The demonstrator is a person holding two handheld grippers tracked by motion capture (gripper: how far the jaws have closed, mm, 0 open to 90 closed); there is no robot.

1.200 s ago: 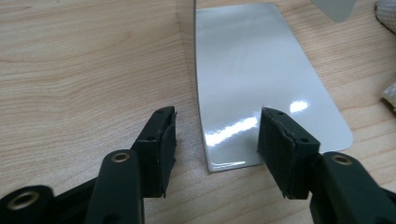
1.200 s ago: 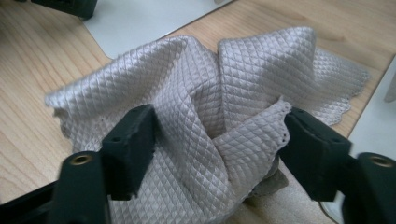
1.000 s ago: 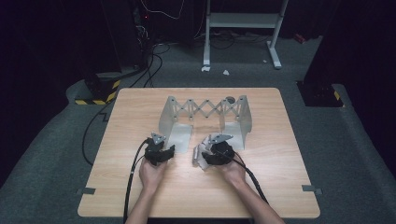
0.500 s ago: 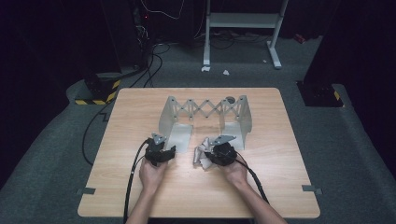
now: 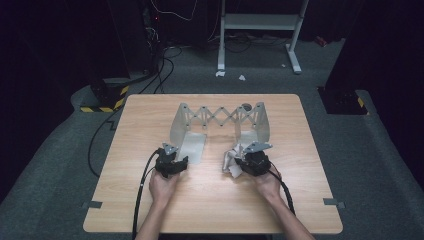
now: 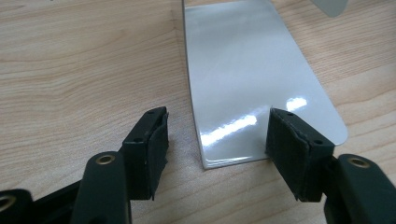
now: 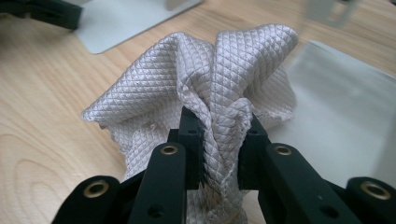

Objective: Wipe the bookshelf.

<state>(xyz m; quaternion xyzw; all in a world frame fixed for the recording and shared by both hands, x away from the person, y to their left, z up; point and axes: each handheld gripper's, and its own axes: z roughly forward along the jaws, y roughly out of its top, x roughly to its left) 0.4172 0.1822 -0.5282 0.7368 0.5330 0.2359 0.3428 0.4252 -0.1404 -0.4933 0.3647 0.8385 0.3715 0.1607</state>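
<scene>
A folding metal rack (image 5: 220, 117) with a scissor lattice and two end plates stands on the wooden table (image 5: 210, 210). My left gripper (image 5: 180, 161) is open, its jaws having just been opening. They stand either side of the near corner of the rack's left foot plate (image 6: 243, 70), and the left gripper (image 6: 217, 126) holds nothing. My right gripper (image 5: 241, 162) has just been closing and is shut on a white quilted cloth (image 5: 231, 165). The cloth (image 7: 205, 65) bunches up between the right gripper's (image 7: 219, 126) pads, beside the right foot plate (image 7: 345, 102).
Bare wood lies in front of both hands and along the table's sides. Beyond the far edge, on the dark floor, are cables (image 5: 160, 55), a white stand's feet (image 5: 255, 22) and a block with yellow-black tape (image 5: 107, 95).
My right gripper has closed on the white cloth and moved to the right, lifting it a little. The left hand has stayed where it was.
</scene>
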